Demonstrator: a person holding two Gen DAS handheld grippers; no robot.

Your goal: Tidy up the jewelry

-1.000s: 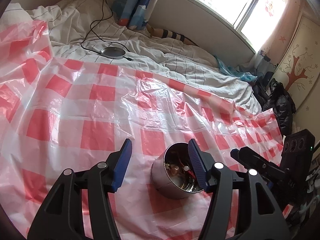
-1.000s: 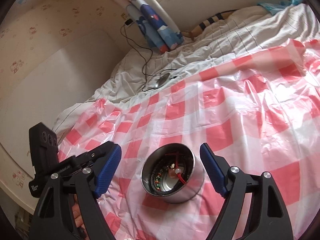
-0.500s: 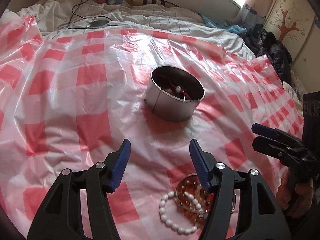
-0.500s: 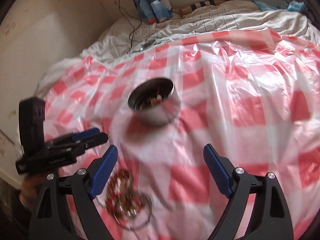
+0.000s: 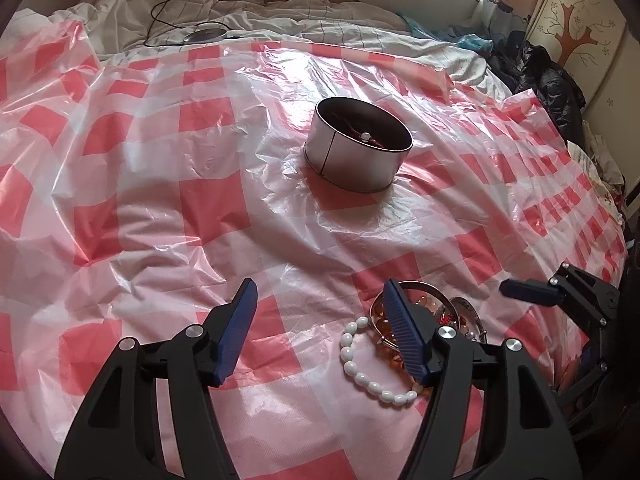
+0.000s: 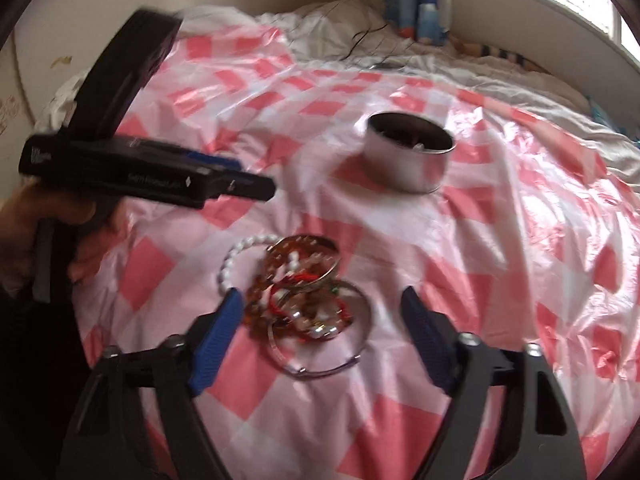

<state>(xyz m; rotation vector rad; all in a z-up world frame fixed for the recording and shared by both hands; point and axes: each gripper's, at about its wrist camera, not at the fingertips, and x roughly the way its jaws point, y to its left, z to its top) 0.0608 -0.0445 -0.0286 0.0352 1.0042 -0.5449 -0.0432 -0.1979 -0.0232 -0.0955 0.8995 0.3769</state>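
While both hand-held grippers gape, the jewelry pile (image 6: 304, 292) lies between the right hand-held gripper's (image 6: 322, 310) fingers

tins: one (image 5: 358, 152), round metal, stuff inside but can't count it
white bead bracelets: one (image 5: 362, 378)
amber bead bracelets: looks like one (image 6: 260, 300), tangled in the pile
metal bangles: at least two (image 6: 332, 360), maybe more, pile's too blurry to say
red cord pieces: at least one (image 6: 300, 280)
grippers: two, left (image 5: 320, 320) and right (image 6: 320, 320)
checked sheets: one (image 5: 160, 160)
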